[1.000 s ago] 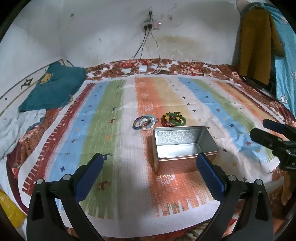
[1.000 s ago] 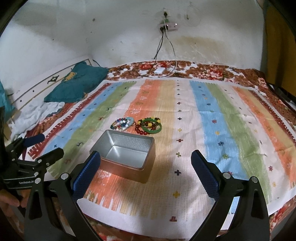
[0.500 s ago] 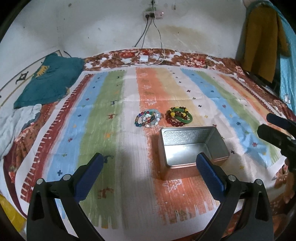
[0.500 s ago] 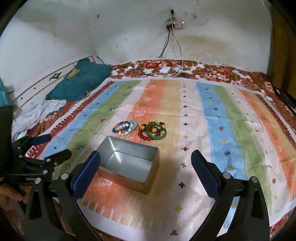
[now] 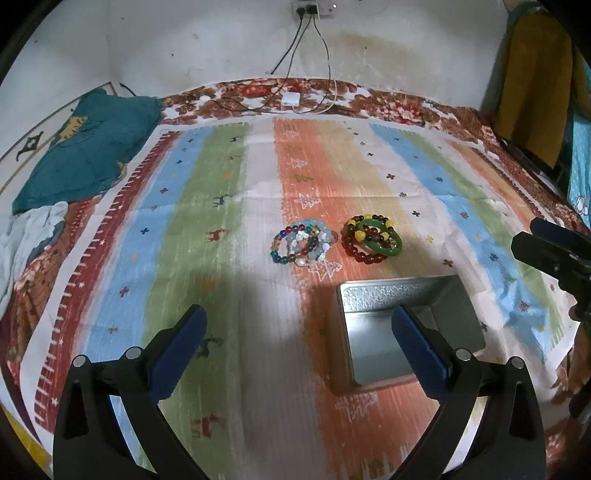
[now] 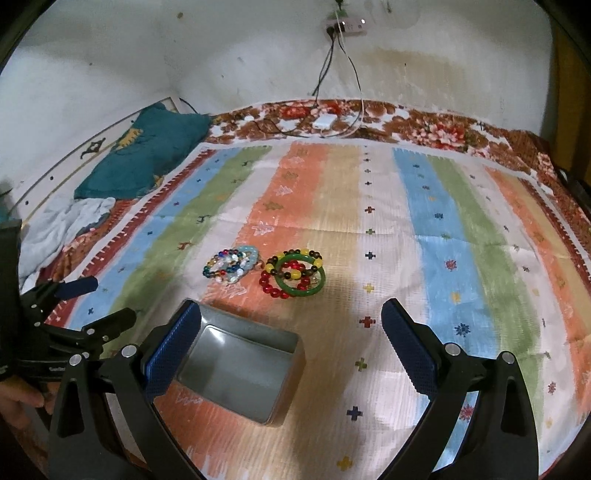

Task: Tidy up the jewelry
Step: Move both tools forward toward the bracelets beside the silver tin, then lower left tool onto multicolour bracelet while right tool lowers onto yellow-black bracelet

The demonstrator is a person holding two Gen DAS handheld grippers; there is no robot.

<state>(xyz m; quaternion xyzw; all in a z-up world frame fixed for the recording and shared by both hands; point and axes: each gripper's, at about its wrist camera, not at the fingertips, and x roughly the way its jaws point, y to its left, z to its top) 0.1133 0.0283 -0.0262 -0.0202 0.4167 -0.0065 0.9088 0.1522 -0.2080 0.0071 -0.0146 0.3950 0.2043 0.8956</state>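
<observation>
Two grippers hang over a bed covered by one striped cloth [image 5: 221, 177], and both have their jaws spread wide with nothing between them. The left gripper [image 5: 298, 343] sits low over the near part of the cloth; the right gripper [image 6: 290, 345] hovers beside it, its left finger overlapping the rim of the tin in that view.

One open metal tin [image 5: 410, 325] stands on an orange stripe, empty, with its silvery floor visible. Just beyond it lie two clusters of bracelets, close together but apart from the tin. The left cluster [image 5: 303, 245] is pale blue, white and multicoloured beads; how many bracelets it holds cannot be told. The right cluster [image 5: 371, 240] shows one green bangle [image 6: 301, 277] lying on a red bead bracelet [image 6: 273, 286] and a strand with yellow beads.

One teal pillow [image 5: 85, 147] lies at the far left corner. One wall socket [image 6: 345, 26] feeds cables down to one white charger [image 6: 325, 121] on the floral blanket [image 6: 436, 129].
</observation>
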